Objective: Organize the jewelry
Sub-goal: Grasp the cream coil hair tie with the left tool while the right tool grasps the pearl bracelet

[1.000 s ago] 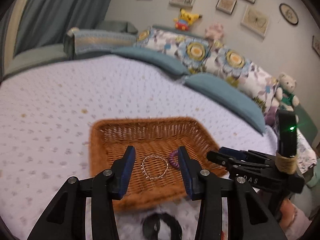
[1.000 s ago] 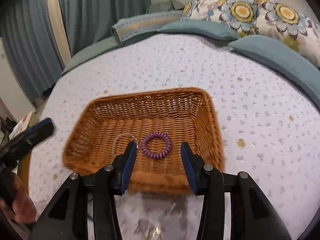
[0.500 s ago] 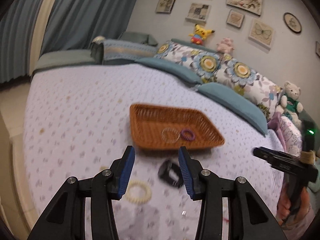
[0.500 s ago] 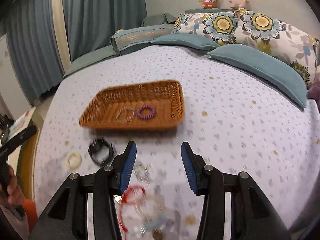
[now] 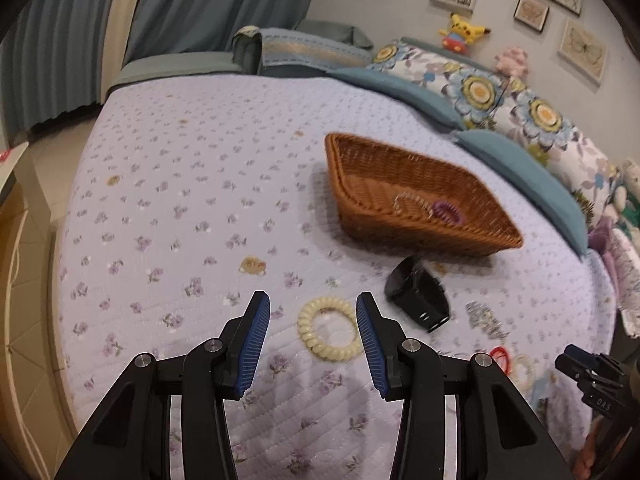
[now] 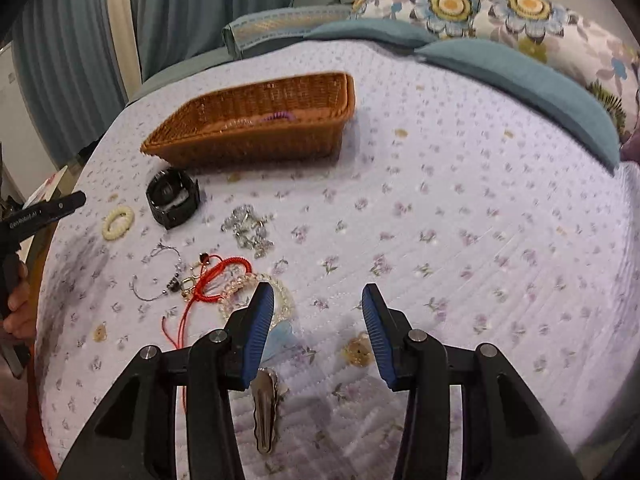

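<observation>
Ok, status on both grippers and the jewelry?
Left gripper open over cream spiral hair tie. Right gripper open, empty. Brown wicker basket holds two pieces. Nothing blocking.

a bed with a flowery purple cover holds a brown basket, a black watch, a cream hair tie, a silver chain, a red string bracelet, a hair clip and blue pillows.
</observation>
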Tool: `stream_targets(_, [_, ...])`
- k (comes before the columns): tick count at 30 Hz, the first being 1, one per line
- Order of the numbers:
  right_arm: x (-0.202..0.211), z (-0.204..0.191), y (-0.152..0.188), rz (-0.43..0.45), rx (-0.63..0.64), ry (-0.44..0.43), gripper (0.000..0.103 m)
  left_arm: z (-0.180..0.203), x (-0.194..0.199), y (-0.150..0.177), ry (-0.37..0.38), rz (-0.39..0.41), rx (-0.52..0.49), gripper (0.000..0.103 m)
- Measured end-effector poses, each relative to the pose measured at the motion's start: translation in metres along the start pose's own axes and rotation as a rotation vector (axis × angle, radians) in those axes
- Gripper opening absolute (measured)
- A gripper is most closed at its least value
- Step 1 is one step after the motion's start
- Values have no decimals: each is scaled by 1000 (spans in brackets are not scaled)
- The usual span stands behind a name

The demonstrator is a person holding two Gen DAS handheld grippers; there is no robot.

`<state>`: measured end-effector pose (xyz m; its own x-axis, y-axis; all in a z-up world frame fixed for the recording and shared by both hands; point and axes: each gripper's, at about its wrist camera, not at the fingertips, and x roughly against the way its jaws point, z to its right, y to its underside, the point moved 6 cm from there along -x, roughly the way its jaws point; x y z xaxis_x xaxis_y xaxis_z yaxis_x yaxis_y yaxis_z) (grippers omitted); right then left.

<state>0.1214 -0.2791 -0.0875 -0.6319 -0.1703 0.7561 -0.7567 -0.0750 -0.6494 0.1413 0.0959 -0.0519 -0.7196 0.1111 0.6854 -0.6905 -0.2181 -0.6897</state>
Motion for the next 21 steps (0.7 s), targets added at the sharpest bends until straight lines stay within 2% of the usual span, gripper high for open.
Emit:
stream_targets(4, [-21,-10,-1,-56,16,-41,49,-2,-18,7,-24,-59,16,46])
stream_targets(10, [-33,-24,-1,-70,78,-21,46,-14,-37,16,-14,-133,84,46])
stream_targets(15, [-43,-24,0,-102,82,-18,31,-9,-44,19,-40,-151,49,46])
stream_targets(19, [-47,-28,-3,-104,101,-1,27,-4,-49,20,-70,-155,9,46])
stream_targets(21, [-50,-32,-3,-108,116,15,21,1,-51,19,-94,-155,-21,46])
